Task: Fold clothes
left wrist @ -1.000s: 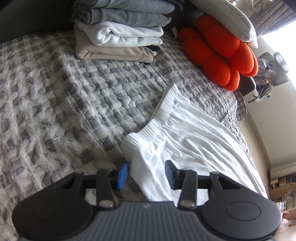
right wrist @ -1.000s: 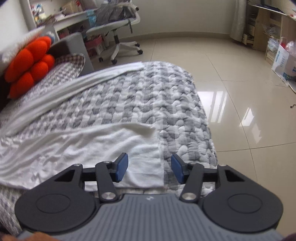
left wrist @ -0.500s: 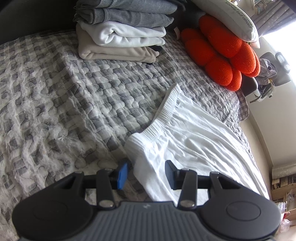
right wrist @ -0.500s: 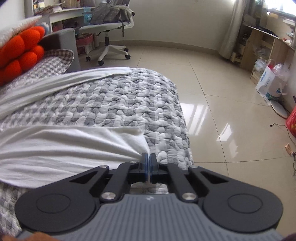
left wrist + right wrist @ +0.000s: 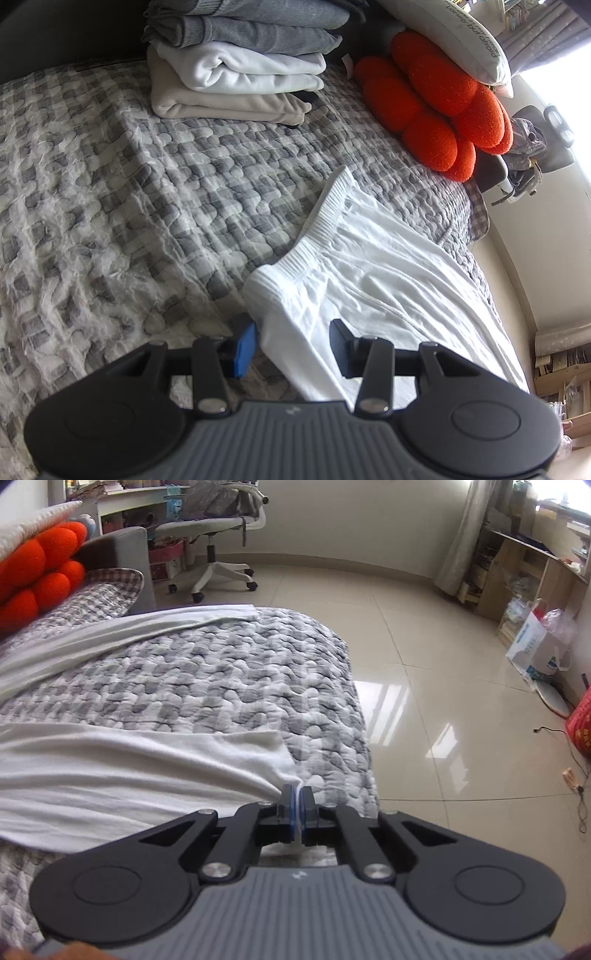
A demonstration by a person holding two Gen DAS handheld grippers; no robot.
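Note:
White trousers (image 5: 376, 266) lie spread on the grey checked bedspread (image 5: 110, 206). Their ribbed waistband (image 5: 317, 229) points to the bed's middle. My left gripper (image 5: 291, 347) is open, with the near waistband corner between its fingers. In the right wrist view, the near trouser leg (image 5: 129, 771) lies across the bed and the far leg (image 5: 110, 635) runs behind it. My right gripper (image 5: 295, 805) is shut on the near leg's hem corner, lifting it slightly off the bedspread (image 5: 221, 679).
A stack of folded clothes (image 5: 236, 66) stands at the far side of the bed. An orange cushion (image 5: 436, 110) and a white pillow (image 5: 461, 37) lie beside it. Beyond the bed end are tiled floor (image 5: 424, 664), an office chair (image 5: 218, 539) and shelves (image 5: 524, 572).
My right gripper has shut on the hem corner of the near trouser leg and raised it a little. My left gripper has stayed open over the waistband corner.

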